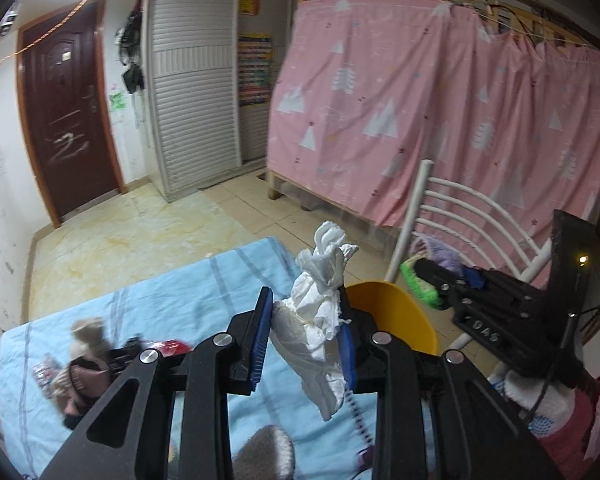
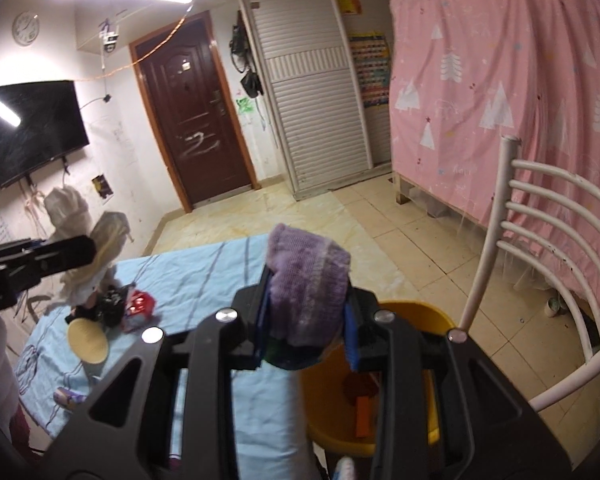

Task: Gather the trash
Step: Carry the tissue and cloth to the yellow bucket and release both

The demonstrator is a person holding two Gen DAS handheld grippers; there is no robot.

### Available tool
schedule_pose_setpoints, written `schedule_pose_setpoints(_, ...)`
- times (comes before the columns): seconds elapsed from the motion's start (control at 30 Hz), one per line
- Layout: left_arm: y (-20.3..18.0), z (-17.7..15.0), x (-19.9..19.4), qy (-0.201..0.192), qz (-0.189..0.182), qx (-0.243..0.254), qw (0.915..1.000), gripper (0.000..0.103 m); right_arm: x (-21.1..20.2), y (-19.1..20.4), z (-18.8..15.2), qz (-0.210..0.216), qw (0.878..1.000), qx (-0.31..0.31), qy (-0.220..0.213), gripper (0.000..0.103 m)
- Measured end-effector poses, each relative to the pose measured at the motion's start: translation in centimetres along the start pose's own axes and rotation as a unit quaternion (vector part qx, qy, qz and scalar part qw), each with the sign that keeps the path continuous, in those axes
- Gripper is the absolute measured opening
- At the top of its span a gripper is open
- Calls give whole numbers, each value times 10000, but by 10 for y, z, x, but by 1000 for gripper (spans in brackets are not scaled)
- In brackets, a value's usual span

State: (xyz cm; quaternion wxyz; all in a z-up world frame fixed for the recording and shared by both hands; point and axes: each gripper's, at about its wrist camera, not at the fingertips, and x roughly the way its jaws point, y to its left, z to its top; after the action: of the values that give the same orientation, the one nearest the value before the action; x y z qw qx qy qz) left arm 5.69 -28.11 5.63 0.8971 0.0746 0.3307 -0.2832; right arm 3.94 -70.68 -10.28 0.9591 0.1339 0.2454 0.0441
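Observation:
My left gripper is shut on crumpled white tissue, held above the blue table cloth beside the yellow bin. The tissue also shows in the right wrist view. My right gripper is shut on a purple cloth with a green-fringed part showing in the left wrist view, above the rim of the yellow bin. The bin holds red and orange pieces.
On the blue cloth lie a red wrapper, a dark clump, a round tan lid and a plush toy. A white metal chair stands right of the bin. A pink curtain hangs behind.

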Motion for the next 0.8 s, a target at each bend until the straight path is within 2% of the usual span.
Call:
schedule_pose_setpoints(0.13,-18,9,27,222,-294,-21,9993,21,10,-20,-3,-84,9998,193,53,28)
schedule_pose_setpoints(0.3,-39,14,57,488,-488,-84,9976,21,28,-42,-8,-235,9988,417,137,29)
schedule_pose_setpoints(0.5,-58,19,91,777,-667,-179,9946,21,34,-63,-15,-329,9971,669,161,47)
schedule_pose_setpoints(0.67,-71,22,112,869,-919,-289,9915,21,25,-74,-15,-405,9958,818,42,51)
schedule_pose_setpoints(0.7,-72,22,115,865,-994,-322,9908,23,23,-76,-15,-432,9955,848,16,51)
schedule_pose_setpoints(0.77,-77,23,123,881,-1147,-391,9887,34,20,-78,-14,-455,9948,906,-13,53)
schedule_pose_setpoints(0.8,-78,22,125,897,-1146,-406,9885,46,19,-79,-14,-470,9947,918,-25,55)
